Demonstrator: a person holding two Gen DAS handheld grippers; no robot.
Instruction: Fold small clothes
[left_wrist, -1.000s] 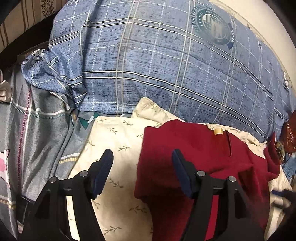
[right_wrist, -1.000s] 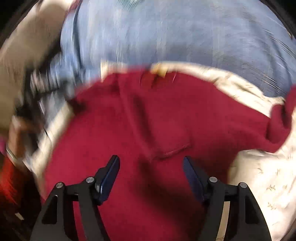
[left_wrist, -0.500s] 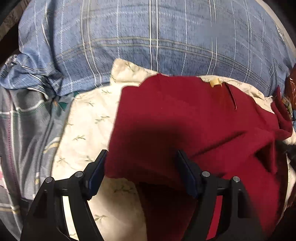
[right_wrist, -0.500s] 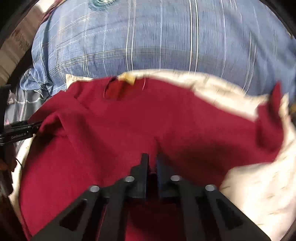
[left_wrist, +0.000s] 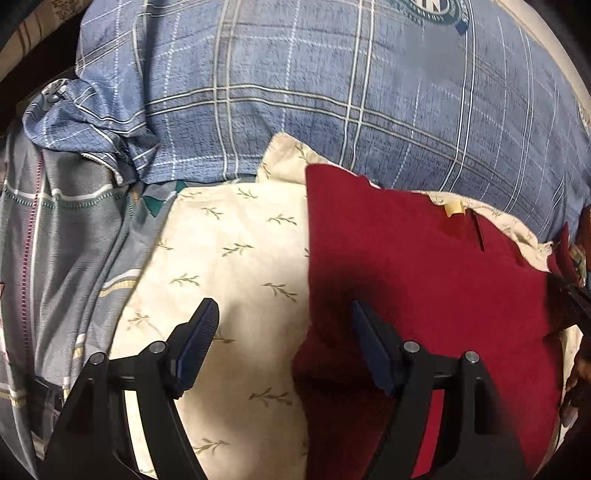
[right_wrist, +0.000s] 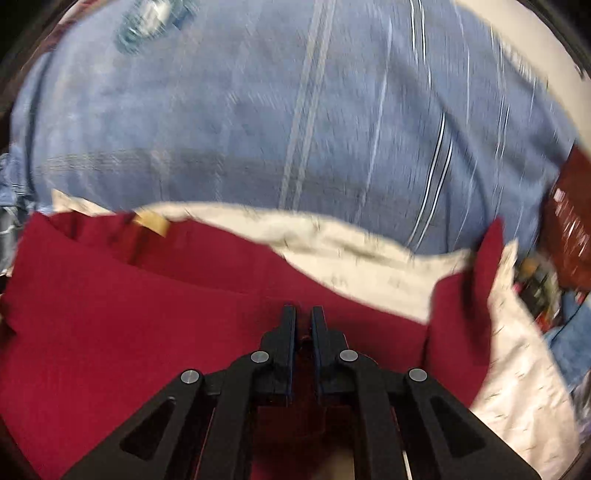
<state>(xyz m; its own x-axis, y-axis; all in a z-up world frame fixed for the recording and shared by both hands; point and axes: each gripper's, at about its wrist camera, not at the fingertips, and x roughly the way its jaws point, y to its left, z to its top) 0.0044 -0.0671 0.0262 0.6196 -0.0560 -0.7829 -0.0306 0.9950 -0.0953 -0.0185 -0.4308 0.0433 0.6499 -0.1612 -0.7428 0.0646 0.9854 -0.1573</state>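
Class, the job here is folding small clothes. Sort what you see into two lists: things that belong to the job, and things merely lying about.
Belongs to the job:
- red garment
- right gripper, shut on the red garment
- left gripper, open at the garment's left edge
- cream leaf-print cloth under the garment

Lying about:
- blue plaid pillow
- grey striped bedding
- dark red packet

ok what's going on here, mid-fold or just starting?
Mid-fold, by the look of it. A person with two handheld grippers is working a dark red garment spread on a cream leaf-print cloth, in front of a blue plaid pillow. The right gripper is shut, apparently pinching the red fabric. The left gripper is open over the garment's left edge, holding nothing.
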